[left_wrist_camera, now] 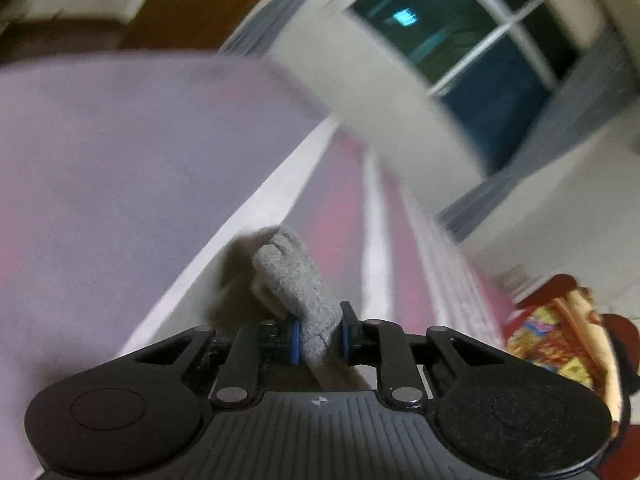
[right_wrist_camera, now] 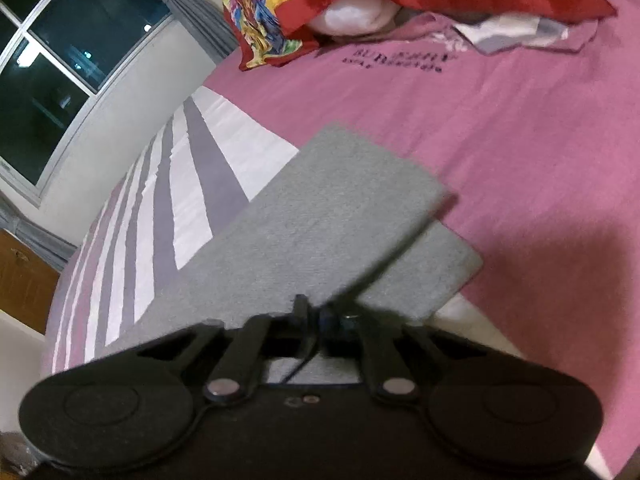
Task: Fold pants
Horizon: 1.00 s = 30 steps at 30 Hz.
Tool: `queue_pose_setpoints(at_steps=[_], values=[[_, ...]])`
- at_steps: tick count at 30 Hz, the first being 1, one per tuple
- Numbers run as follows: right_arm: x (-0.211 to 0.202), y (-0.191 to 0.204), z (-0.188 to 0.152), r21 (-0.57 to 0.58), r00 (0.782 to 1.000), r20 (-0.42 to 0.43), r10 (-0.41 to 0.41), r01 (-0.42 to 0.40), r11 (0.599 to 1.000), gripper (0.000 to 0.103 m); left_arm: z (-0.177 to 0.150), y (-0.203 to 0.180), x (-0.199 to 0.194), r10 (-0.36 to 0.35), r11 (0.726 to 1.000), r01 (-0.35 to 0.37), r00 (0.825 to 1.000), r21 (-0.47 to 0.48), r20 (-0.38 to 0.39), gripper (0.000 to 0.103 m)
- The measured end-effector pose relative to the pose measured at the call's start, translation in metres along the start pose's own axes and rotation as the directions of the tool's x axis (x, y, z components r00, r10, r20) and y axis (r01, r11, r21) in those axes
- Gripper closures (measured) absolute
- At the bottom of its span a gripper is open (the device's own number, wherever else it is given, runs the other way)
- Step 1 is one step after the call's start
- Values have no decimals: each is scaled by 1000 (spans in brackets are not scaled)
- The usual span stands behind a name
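1. As both cameras look out along their fingers, we log first the left gripper (left_wrist_camera: 319, 342): its two fingers are drawn together on a bunched roll of grey pants (left_wrist_camera: 298, 288), the blue-edged pads pressing the fabric from either side.
2. We log the right gripper (right_wrist_camera: 316, 316) likewise closed, nipping the near edge of the same grey pants (right_wrist_camera: 320, 216); the fingertips themselves are dark and partly blurred.
3. Grey pants: in the right wrist view we see a flat, rectangular panel of knit fabric lifted off the bed and slanting away from the gripper, with a second grey layer lying underneath on the bed, its corner showing to the right.
4. Bed cover (right_wrist_camera: 520, 140): pink, with dark printed lettering near the far end; beside it we note a section striped in white and grey-purple (right_wrist_camera: 192, 200), which the pants partly overlap.
5. Red, multicoloured patterned cloth (right_wrist_camera: 304, 4): heaped at the far end of the bed, well apart from the pants. We also see it at the lower right edge of the left wrist view (left_wrist_camera: 560, 344).
6. Window (right_wrist_camera: 64, 64): dark panes, white frame, grey curtain (right_wrist_camera: 200, 12) alongside. The left wrist view is heavily motion-blurred.
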State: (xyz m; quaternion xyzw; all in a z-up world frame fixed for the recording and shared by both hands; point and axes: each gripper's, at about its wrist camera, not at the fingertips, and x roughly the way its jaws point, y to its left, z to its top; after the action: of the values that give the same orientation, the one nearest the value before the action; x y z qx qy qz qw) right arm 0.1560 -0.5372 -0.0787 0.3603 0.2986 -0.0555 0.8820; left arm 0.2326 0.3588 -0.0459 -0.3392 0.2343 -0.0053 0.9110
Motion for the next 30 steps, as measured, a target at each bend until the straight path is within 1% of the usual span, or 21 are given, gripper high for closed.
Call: queue_pose_setpoints(at_steps=[1, 2, 3, 4, 5, 6, 7, 8, 10, 12, 13, 15, 18, 21, 24, 26, 27, 29, 30], values=[[-7, 3, 0, -16, 999, 24, 22, -22, 1000, 99, 4, -3, 0, 5, 999, -5, 1000, 45, 2, 84], [-13, 5, -1, -21, 999, 35, 36, -35, 999, 99, 6, 1, 3, 27, 998, -26, 999, 66, -18, 84], [-15, 3, -3, -15, 999, 36, 39, -38, 999, 99, 5, 9, 10, 62, 996, -59, 996, 65, -56, 84], [-14, -1, -6, -8, 999, 29, 31, -31, 999, 99, 0, 24, 23, 106, 994, -101, 986, 44, -128, 84], [-7, -8, -10, 9, 1000, 1, 16, -16, 1000, 99, -7, 34, 33, 148, 989, -143, 971, 38, -186, 84], [2, -16, -15, 32, 999, -33, -5, 6, 999, 99, -14, 41, 40, 186, 982, -179, 958, 52, -219, 84], [4, -20, -18, 48, 999, -38, 0, 2, 999, 100, -19, 46, 41, 180, 984, -174, 960, 46, -213, 84], [4, -23, -19, 68, 1000, -27, 7, -5, 998, 101, -20, 49, 38, 164, 986, -164, 967, 12, -198, 84], [2, -22, -18, 74, 1000, -21, 6, -5, 997, 98, -20, 50, 36, 153, 987, -158, 970, -14, -190, 84], [2, -20, -16, 51, 1000, -17, -3, 4, 999, 94, -19, 46, 35, 160, 987, -161, 968, 13, -191, 84], [2, -20, -14, 53, 1000, -17, -5, 6, 999, 93, -19, 44, 34, 169, 986, -166, 966, 32, -193, 84], [2, -18, -12, 44, 1000, -5, -30, 30, 999, 98, -18, 40, 34, 189, 981, -178, 962, 73, -195, 84], [2, -11, -13, 15, 999, -4, -52, 52, 999, 99, -23, 41, 40, 197, 980, -186, 962, 71, -192, 84], [-2, -10, -13, 25, 999, 5, -51, 51, 998, 99, -22, 40, 45, 175, 984, -171, 966, 41, -188, 84], [-9, -8, -13, 14, 999, 20, -41, 41, 999, 99, -20, 40, 36, 134, 991, -130, 977, 38, -163, 84], [-16, -7, -10, 11, 999, 40, -24, 24, 1000, 99, -18, 41, 31, 124, 992, -118, 981, 43, -153, 84], [-19, -6, -8, 4, 999, 44, -21, 21, 1000, 99, -19, 40, 30, 126, 992, -120, 980, 49, -154, 84], [-24, -4, -7, -4, 998, 55, -10, 10, 1000, 99, -24, 43, 34, 155, 987, -146, 972, 63, -176, 84], [-24, -5, -8, -4, 999, 51, -18, 19, 1000, 99, -26, 45, 35, 162, 986, -153, 969, 63, -184, 84]])
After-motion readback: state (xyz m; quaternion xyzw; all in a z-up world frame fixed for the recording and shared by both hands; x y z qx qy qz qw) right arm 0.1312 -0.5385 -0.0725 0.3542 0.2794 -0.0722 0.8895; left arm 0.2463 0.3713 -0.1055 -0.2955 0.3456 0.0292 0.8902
